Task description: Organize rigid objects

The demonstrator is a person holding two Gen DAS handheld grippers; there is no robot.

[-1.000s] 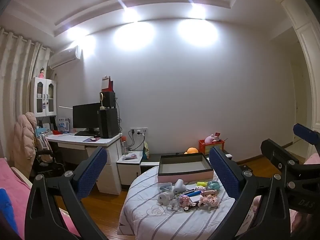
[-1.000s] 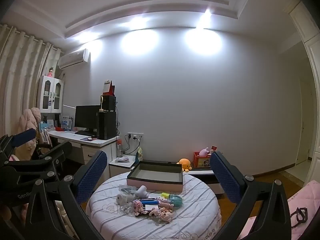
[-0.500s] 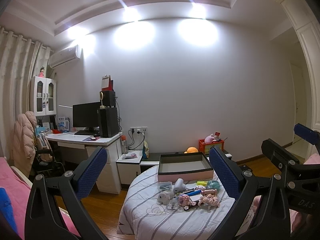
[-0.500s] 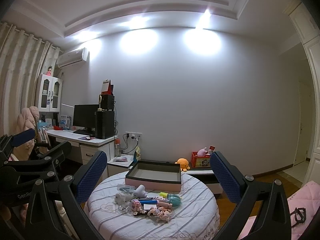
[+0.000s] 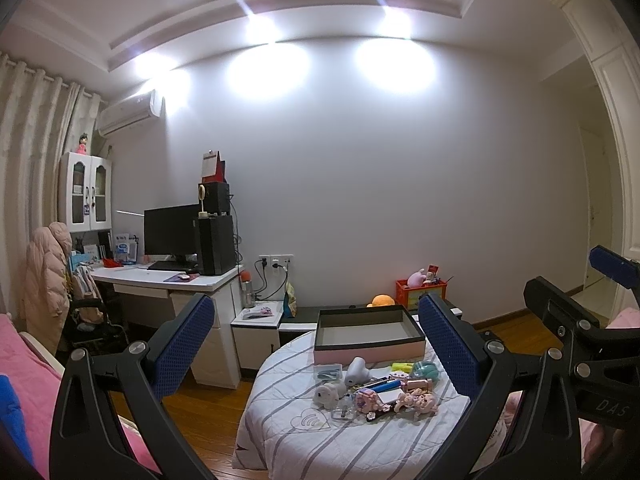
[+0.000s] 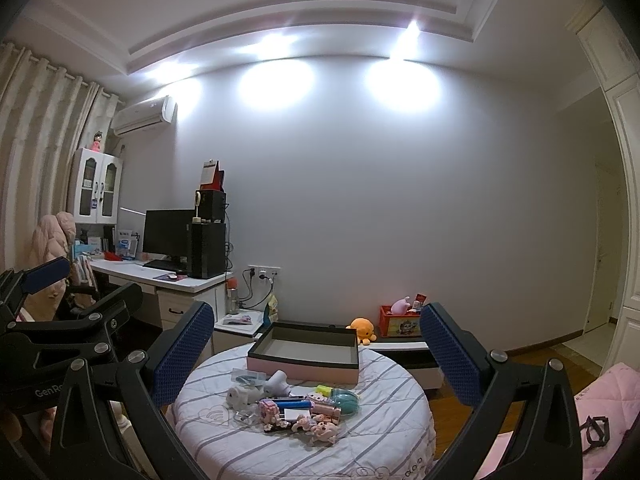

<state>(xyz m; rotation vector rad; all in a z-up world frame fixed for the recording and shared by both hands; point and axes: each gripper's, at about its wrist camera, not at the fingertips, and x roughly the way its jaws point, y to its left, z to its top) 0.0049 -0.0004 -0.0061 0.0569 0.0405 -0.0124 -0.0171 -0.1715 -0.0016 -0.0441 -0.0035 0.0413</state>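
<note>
On the right gripper's body, seen at the right edge of the left wrist view, the white letters "DAS" can be read; on the left gripper's body, at the left edge of the right wrist view, "GenR" is visible and the rest is cut off. On the near right side of the table cover some letters like "CLOUD" are printed, but they are too small to be sure.

The left gripper (image 5: 316,344) is wide, with nothing between its blue padded fingers (image 5: 182,346). The right gripper (image 6: 316,354) is also wide and holds nothing. Both are in the air, well apart from the table.

The round table (image 6: 384,432) has a white cover with grey stripes. On its far side stands a box (image 6: 304,354), shallow, open at the top, pink outside with a dark rim and a grey inside. Just in front of the box lies a pile of small toys (image 6: 296,406): a white one shaped like a small hair dryer (image 5: 357,370), a white animal figure (image 5: 328,394), a teal round one (image 6: 345,399), a blue stick (image 6: 290,404), a yellow-green piece (image 5: 402,367) and pink figures (image 5: 416,399). They touch each other, and none is inside the box.

Far left is a white desk (image 5: 168,280) with a black monitor (image 5: 170,232).
</note>
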